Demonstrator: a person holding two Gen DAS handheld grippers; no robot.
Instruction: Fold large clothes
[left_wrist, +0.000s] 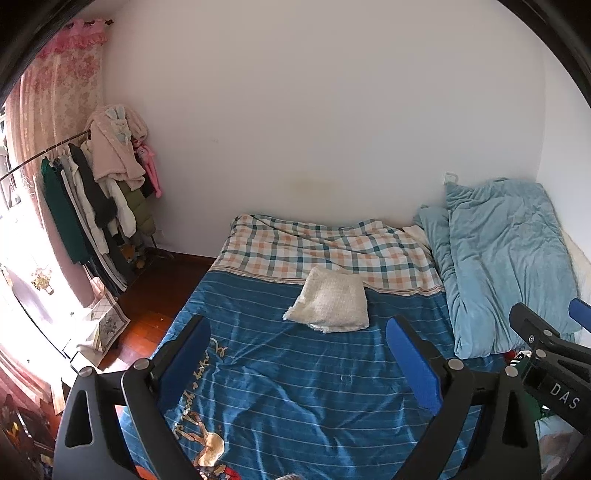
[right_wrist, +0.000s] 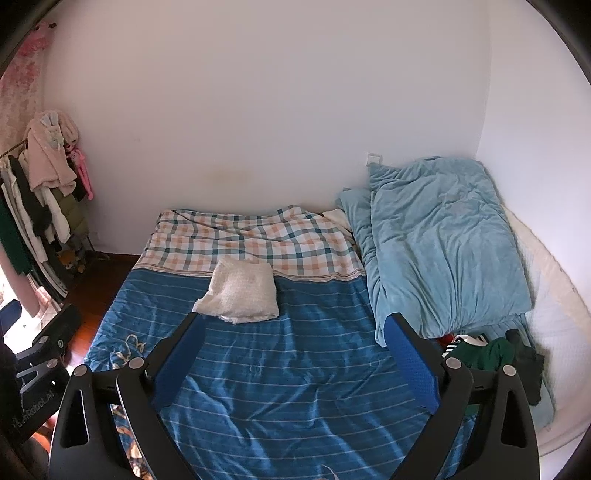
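Observation:
A folded cream fluffy garment (left_wrist: 330, 304) lies on the blue striped bed sheet (left_wrist: 295, 387), near the checked part; it also shows in the right wrist view (right_wrist: 239, 295). My left gripper (left_wrist: 297, 325) is open and empty, held above the sheet short of the garment. My right gripper (right_wrist: 293, 321) is open and empty, also above the sheet. A heap of dark green, black and white clothes (right_wrist: 491, 354) lies at the bed's right side, next to my right gripper.
A light blue duvet (right_wrist: 439, 243) is bunched along the right of the bed against the wall. A clothes rack (left_wrist: 92, 195) with hanging garments stands at the left by the pink curtain. Dark wooden floor (left_wrist: 147, 321) runs along the bed's left edge.

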